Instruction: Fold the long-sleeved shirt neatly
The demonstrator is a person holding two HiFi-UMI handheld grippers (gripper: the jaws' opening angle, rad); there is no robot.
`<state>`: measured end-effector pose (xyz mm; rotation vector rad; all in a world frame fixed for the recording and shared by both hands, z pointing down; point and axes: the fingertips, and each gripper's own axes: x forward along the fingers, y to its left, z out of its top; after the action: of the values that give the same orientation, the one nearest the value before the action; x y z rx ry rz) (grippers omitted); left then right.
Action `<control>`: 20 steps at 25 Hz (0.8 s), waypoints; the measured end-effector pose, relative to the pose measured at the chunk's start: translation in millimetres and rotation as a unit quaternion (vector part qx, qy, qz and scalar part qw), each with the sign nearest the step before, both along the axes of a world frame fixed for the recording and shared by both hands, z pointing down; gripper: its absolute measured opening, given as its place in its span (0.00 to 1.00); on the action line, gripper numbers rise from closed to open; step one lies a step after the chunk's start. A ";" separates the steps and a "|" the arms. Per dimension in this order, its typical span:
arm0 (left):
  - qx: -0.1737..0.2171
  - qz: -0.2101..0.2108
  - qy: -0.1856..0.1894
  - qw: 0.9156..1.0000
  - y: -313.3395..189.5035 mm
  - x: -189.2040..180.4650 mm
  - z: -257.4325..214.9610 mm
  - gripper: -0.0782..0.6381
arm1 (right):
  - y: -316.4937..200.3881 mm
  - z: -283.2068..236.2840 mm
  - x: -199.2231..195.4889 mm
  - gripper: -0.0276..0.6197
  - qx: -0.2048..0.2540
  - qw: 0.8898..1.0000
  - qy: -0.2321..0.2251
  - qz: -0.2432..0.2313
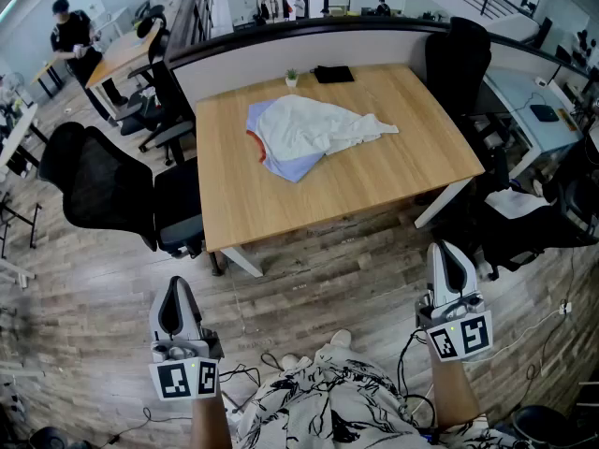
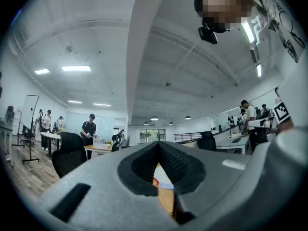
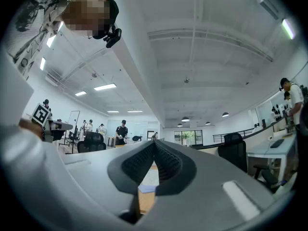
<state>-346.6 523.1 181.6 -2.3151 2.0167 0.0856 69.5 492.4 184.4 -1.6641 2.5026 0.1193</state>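
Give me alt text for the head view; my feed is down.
A crumpled white and pale blue shirt lies on a wooden table, with a potted plant at its far edge. The left gripper and right gripper hang short of the table, jaws shut and empty.

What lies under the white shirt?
Light blue fabric with an orange-red edge shows beneath the white shirt at its left and near sides. The rest is covered, so whether it is a separate garment is unclear.
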 end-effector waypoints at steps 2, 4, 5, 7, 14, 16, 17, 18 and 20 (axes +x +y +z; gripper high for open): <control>0.000 0.002 -0.001 1.000 -1.2 0.9 -0.6 0.11 | -1.3 -0.2 -0.9 0.04 -0.001 1.000 0.000 -0.001; 0.000 0.003 -0.002 1.000 -1.8 1.7 -1.1 0.11 | -2.0 -0.5 -1.7 0.04 -0.001 1.000 0.000 -0.002; 0.001 0.003 -0.002 1.000 -1.7 1.9 -1.5 0.11 | -2.1 -0.6 -2.1 0.04 -0.001 1.000 0.001 -0.003; 0.002 0.002 -0.001 1.000 -1.1 1.8 -1.6 0.11 | -2.3 -0.6 -2.8 0.04 -0.002 1.000 0.004 -0.003; -0.003 0.001 0.016 1.000 -1.7 -0.4 0.9 0.11 | -0.5 -7.0 -1.0 0.04 0.014 0.999 -0.038 -0.014; -0.006 0.001 0.013 1.000 -2.2 1.5 1.9 0.11 | 0.0 -7.0 -1.5 0.04 0.016 0.999 -0.037 -0.019; -0.006 0.002 0.009 1.000 -1.9 2.9 1.9 0.11 | 0.1 -6.2 -1.9 0.04 0.015 0.999 -0.031 -0.018; -0.004 0.001 0.002 1.000 -1.1 4.3 1.3 0.11 | 0.4 -5.6 -2.4 0.04 0.015 0.999 -0.026 -0.018; 0.005 -0.002 -0.013 1.000 1.5 6.1 -1.4 0.11 | 1.3 -4.5 -3.7 0.04 0.014 1.000 -0.020 -0.019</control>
<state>-340.5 524.6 180.3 -2.2935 2.0039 0.0654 65.8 493.7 179.9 -1.5913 2.4906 0.1153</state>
